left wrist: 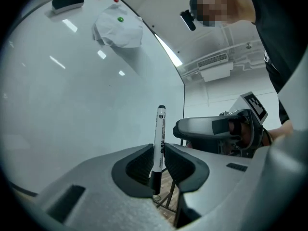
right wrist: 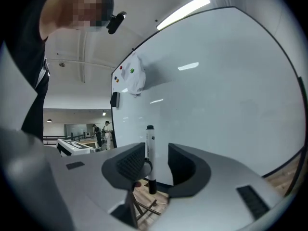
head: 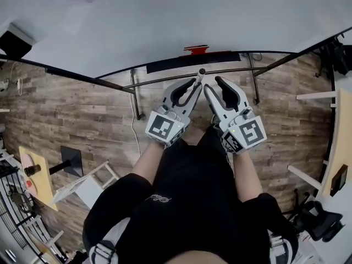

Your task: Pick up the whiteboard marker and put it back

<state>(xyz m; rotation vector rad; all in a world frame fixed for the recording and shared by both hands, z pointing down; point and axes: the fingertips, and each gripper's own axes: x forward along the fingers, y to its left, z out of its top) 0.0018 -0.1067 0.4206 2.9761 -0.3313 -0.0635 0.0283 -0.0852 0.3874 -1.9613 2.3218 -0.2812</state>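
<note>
Close before a large, glossy white whiteboard, over a brown wood-plank floor, stood a person holding two grey two-jaw grippers side by side, both pointing level at the board. Item one: left gripper, its ribbed black pads clamped on the lower part of a slim, white-barrelled whiteboard marker with black ends. The marker stood upright, its top rising clear above the jaws and just short of the board's surface. Item two: right gripper, jaws spread apart and gripping nothing. The same marker showed in the gap between them, nearer its left pad, with clear space on the other side. From the head view the two grippers' tips met almost together around the marker, just above the board's dark lower edge. Other items, high on the board: a black oblong eraser, a crumpled white cloth, and small round coloured magnets.
</note>
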